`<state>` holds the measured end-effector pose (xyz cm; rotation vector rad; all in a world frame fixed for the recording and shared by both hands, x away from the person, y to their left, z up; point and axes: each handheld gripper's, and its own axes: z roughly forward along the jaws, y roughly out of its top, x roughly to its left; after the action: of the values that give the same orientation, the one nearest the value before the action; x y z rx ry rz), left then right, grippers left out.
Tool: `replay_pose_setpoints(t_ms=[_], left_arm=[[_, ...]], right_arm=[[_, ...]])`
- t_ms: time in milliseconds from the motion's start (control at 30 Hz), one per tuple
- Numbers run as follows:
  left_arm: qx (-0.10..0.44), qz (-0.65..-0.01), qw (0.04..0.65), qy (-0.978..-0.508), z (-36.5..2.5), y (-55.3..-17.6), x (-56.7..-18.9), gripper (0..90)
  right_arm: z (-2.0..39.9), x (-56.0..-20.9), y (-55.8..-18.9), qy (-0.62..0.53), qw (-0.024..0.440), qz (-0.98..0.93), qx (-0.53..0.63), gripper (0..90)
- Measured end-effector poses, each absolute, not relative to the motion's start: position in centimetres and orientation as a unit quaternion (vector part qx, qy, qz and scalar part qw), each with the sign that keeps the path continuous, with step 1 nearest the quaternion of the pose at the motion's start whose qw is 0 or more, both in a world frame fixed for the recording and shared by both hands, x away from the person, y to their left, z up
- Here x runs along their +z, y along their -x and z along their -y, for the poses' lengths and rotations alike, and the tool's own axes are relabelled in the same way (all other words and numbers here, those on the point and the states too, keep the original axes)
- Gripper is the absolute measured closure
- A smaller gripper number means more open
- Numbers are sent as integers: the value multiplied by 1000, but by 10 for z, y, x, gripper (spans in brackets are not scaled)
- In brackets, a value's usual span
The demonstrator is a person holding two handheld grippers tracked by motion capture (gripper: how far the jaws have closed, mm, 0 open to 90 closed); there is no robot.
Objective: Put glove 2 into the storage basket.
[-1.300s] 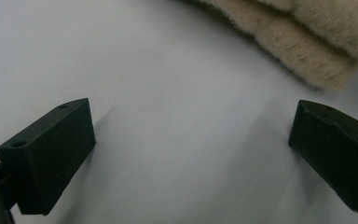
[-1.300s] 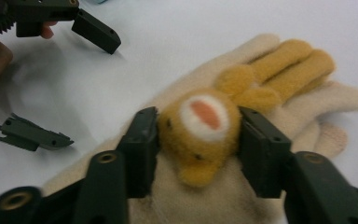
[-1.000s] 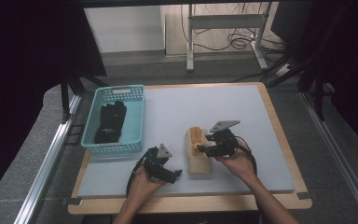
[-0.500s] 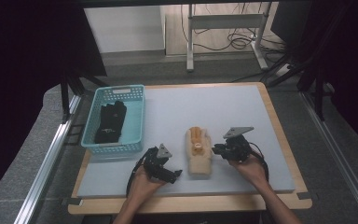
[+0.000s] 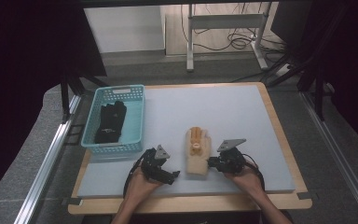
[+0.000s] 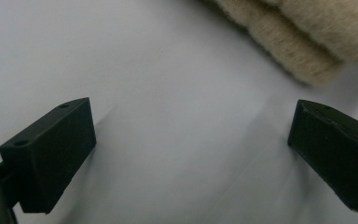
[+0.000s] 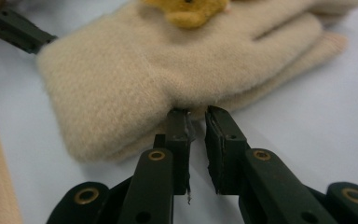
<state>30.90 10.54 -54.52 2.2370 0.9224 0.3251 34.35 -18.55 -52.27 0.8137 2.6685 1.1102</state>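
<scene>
A beige fuzzy glove [image 5: 197, 156] with a yellow bear patch [image 5: 196, 140] lies flat on the white board, fingers pointing away from me. My right gripper [image 5: 209, 162] sits low at the glove's right edge. In the right gripper view its jaws [image 7: 199, 112] have just been closing and now pinch a small fold of the glove [image 7: 168, 60] at their tips. My left gripper [image 5: 172, 175] rests left of the glove's cuff. Its jaws [image 6: 191, 140] stand wide open over bare board, with the glove [image 6: 298, 37] beyond them.
A turquoise basket [image 5: 119, 91] at the board's left holds a black glove [image 5: 111, 122]. The white board [image 5: 223, 107] stretches open behind the beige glove, framed by a wooden rim [image 5: 279, 135]. One jaw of the left gripper [image 7: 14, 30] shows past the cuff.
My right gripper moved off the top of the glove, swung out to the right, then came down against the glove's right edge with its jaws drawn together. The left gripper stayed put.
</scene>
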Motion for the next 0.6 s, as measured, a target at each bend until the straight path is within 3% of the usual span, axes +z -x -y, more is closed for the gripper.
replay_pose_setpoints(t_ms=[600], left_arm=[[153, -427, 300, -839, -165, -301, -543, 0]], right_arm=[[133, -531, -341, -242, 69, -889, 383, 733]])
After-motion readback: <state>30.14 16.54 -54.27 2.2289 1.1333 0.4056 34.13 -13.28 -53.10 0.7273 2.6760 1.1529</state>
